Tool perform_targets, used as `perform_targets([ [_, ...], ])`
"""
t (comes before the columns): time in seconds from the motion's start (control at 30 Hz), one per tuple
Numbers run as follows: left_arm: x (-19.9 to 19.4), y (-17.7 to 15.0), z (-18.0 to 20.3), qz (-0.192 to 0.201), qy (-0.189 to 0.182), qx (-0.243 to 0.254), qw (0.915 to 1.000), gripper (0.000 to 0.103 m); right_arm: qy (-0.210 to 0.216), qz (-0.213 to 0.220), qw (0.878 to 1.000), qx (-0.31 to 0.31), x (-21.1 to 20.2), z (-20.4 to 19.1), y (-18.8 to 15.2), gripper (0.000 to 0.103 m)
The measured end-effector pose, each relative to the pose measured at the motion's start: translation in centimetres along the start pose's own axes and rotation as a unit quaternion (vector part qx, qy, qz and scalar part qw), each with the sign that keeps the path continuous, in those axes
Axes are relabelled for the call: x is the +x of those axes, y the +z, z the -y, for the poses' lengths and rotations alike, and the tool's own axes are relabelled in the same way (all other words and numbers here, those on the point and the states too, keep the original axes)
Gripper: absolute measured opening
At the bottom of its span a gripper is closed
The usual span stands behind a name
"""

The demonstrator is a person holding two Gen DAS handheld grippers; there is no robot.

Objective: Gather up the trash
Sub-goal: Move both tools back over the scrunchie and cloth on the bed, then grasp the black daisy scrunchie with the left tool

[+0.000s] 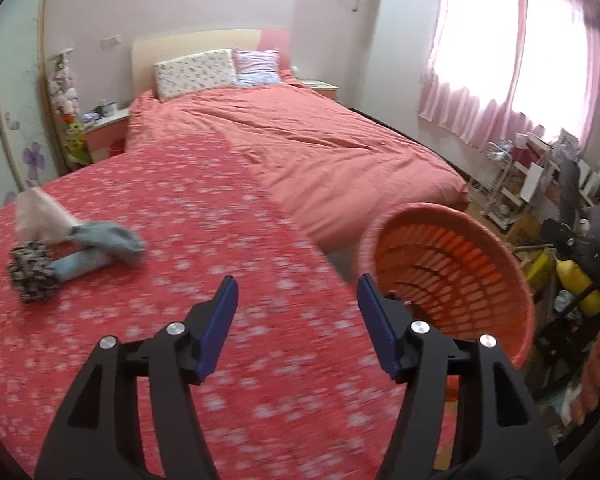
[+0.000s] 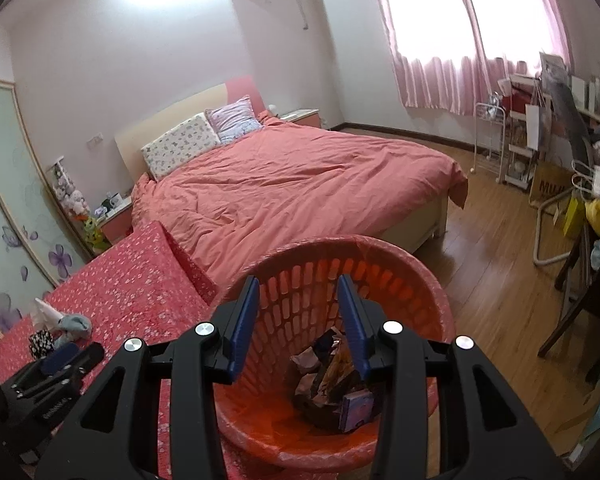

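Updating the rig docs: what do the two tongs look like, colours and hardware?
Both match: the left tongs and right tongs have matte black triangular-cutout plastic arms, flat ribbed dark-blue pads and round silver pivot bolts. No cables or sleeves visible.

Your orange slatted basket [image 2: 420, 280]: upright beside the bed, holding crumpled wrappers [image 2: 332, 380] at its bottom. Your remaining items: white tissue [image 1: 40, 216], grey-blue sock [image 1: 100, 248] and dark patterned wad [image 1: 32, 276], clustered together on the floral bedspread.
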State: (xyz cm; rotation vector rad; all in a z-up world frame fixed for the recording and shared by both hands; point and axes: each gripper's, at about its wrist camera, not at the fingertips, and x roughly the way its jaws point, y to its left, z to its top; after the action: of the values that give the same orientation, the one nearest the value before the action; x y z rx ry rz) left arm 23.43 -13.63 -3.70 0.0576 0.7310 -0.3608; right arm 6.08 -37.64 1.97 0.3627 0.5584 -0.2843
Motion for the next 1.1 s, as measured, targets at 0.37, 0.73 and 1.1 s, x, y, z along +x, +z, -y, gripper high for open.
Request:
perform_targets([
  [0.37,-2.8,-1.6,-11.3,0.001,0.086,-0.056,0.9947,0.068,0.035,-0.025,0.997,-0.058,0.8,-6.3,-1.4,0.041],
  [0.73,-4.5,-2.4,-22.4,0.024,0.167,-0.15,0.9742,0.085,0.06,-0.062,0.988,-0.13,2.6,-13.8,-5.2,0.049],
  [1.1,1.1,-0.2,-26.4,-0.019,0.149,-0.183,0.9716,0.081,0.085,-0.093,0.978,-0.166,3.7,-18.0,-7.0,0.049],
])
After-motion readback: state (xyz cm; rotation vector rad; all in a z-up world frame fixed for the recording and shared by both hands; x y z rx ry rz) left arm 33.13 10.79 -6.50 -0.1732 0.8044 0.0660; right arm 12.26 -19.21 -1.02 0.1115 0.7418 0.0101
